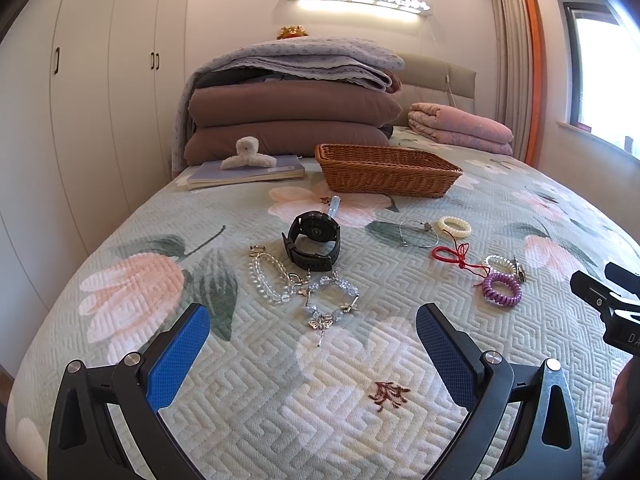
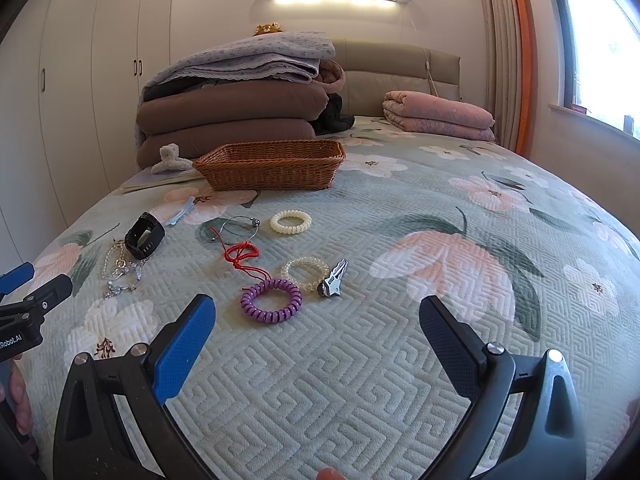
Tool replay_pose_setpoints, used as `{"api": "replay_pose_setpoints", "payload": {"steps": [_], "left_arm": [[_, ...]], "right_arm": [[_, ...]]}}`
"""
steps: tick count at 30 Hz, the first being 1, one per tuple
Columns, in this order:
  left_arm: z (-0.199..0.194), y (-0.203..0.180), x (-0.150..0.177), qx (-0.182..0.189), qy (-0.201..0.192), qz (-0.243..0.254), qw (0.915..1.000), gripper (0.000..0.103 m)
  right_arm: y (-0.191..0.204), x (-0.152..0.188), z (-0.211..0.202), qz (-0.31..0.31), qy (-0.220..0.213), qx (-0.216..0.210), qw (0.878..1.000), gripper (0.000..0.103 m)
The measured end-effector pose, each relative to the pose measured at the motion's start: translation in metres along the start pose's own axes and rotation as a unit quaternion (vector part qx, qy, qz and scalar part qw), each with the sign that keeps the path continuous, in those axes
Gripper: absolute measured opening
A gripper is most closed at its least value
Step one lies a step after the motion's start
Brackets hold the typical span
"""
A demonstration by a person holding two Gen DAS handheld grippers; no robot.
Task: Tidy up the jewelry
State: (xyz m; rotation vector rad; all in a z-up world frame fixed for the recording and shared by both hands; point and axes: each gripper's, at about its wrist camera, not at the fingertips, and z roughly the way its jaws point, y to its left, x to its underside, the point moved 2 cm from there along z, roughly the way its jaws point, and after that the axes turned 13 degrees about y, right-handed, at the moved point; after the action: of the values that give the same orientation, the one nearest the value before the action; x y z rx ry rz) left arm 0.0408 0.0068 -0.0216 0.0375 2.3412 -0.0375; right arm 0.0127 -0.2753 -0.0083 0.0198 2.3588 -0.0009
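Two handheld grippers hover low over a bed, both pointing toward the headboard. The left gripper (image 1: 313, 322) has its blue-padded fingers spread wide apart and holds nothing. The right gripper (image 2: 318, 312) is likewise spread wide and empty. Each gripper's black frame shows at the edge of the other's view, so they sit side by side.

The jewelry lies scattered on a pale green quilted bedspread (image 1: 280, 400) printed with pink flowers. Just ahead of the left gripper are a butterfly charm bracelet (image 1: 332, 304) and a clear bead bracelet (image 1: 268, 278), touching each other. Beyond them a black watch (image 1: 314, 240) stands on its strap, with a silver hair clip (image 1: 333, 205) behind it. Ahead of the right gripper lies a purple coil hair tie (image 2: 271, 301), touching a clear coil hair tie (image 2: 304, 272), with a small bunch of keys (image 2: 334, 282) just beside that one. Farther on are a red cord bracelet (image 2: 240, 254), a thin wire bangle (image 2: 236, 228) and a cream coil hair tie (image 2: 290, 222).

An empty wicker basket (image 2: 272, 164) sits beyond all the jewelry. Left of it, a fluffy white claw clip (image 1: 248, 155) rests on a notebook (image 1: 246, 174). Behind are stacked brown and lilac quilts (image 1: 292, 96), a folded pink blanket (image 1: 460, 128), a padded headboard, white wardrobes on the left, a lit wall lamp, and a window with an orange-edged curtain on the right.
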Motion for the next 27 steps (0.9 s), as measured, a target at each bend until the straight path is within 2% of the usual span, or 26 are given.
{"api": "replay_pose_setpoints", "payload": {"steps": [10, 20, 27], "left_arm": [[0.005, 0.002, -0.001, 0.000, 0.004, -0.001, 1.0000, 0.102], [0.030, 0.013, -0.009, 0.003, 0.022, 0.008, 0.9997, 0.102], [0.047, 0.026, -0.021, 0.010, 0.039, -0.001, 0.9992, 0.101]], "right_arm": [[-0.001, 0.000, 0.002, 0.000, 0.002, 0.001, 1.000, 0.102], [0.000, -0.007, 0.023, -0.002, 0.019, 0.000, 1.000, 0.102], [0.004, -0.013, 0.038, -0.006, 0.035, -0.007, 0.999, 0.097]]}}
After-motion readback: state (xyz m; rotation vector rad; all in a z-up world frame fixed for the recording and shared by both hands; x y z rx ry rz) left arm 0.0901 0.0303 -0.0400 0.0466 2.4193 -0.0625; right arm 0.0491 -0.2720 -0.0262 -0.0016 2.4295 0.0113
